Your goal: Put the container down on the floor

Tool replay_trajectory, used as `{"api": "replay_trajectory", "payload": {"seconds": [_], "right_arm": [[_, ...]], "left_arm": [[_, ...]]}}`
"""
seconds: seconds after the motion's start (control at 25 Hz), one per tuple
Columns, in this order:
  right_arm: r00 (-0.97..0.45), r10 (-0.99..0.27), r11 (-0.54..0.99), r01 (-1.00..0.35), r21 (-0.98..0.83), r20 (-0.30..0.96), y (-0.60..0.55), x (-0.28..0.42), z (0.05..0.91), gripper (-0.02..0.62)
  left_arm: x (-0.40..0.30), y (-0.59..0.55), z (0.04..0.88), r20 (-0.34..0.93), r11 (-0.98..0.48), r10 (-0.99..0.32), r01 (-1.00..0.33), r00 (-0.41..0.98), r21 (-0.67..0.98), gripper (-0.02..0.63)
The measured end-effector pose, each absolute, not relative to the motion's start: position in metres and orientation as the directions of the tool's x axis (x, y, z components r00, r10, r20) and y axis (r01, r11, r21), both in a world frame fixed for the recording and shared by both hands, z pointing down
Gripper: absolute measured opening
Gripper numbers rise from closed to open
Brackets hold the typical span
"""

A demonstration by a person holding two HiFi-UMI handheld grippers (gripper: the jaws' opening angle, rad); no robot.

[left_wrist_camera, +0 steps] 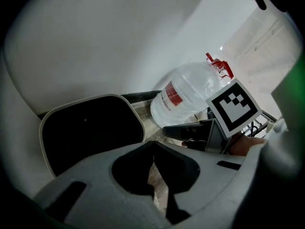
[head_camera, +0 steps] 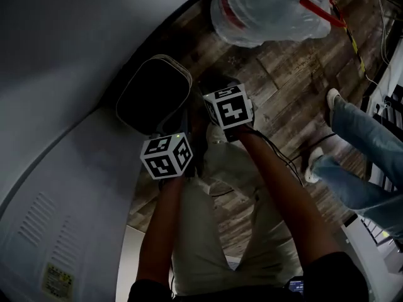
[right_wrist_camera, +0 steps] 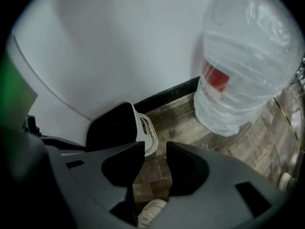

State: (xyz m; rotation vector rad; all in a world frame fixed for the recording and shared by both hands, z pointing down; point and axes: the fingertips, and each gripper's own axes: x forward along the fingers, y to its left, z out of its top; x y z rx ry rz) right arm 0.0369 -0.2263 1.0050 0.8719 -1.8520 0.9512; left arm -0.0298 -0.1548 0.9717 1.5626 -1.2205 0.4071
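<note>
One container (head_camera: 154, 93) stands on floor (head_camera: 283, 87) near water jug (head_camera: 271, 8), unheld. Right gripper (right_wrist_camera: 155, 157) jaws wide, empty. Left gripper (left_wrist_camera: 152, 148) jaws together, empty. Set-down seems done; next, lift both clear.

The large clear plastic water jug (right_wrist_camera: 243, 66) is glossy, the brown wood-plank floor (head_camera: 283, 87) grainy and matt, and the white plastic container (right_wrist_camera: 147, 135) smooth.

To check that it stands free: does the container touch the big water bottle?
Apart. The right gripper view shows a strip of bare wooden floor between the container and the water bottle.
</note>
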Motion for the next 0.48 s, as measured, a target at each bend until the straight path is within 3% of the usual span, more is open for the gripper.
{"api": "replay_trajectory", "payload": {"seconds": [0.48], "right_arm": [[-0.351,-0.192,0.472,-0.852,-0.227,0.917,-0.198,0.07,0.923,0.098]], "left_arm": [[-0.003,-0.147,0.878,0.765,0.04,-0.465,-0.852,0.447,0.522,0.02]]}}
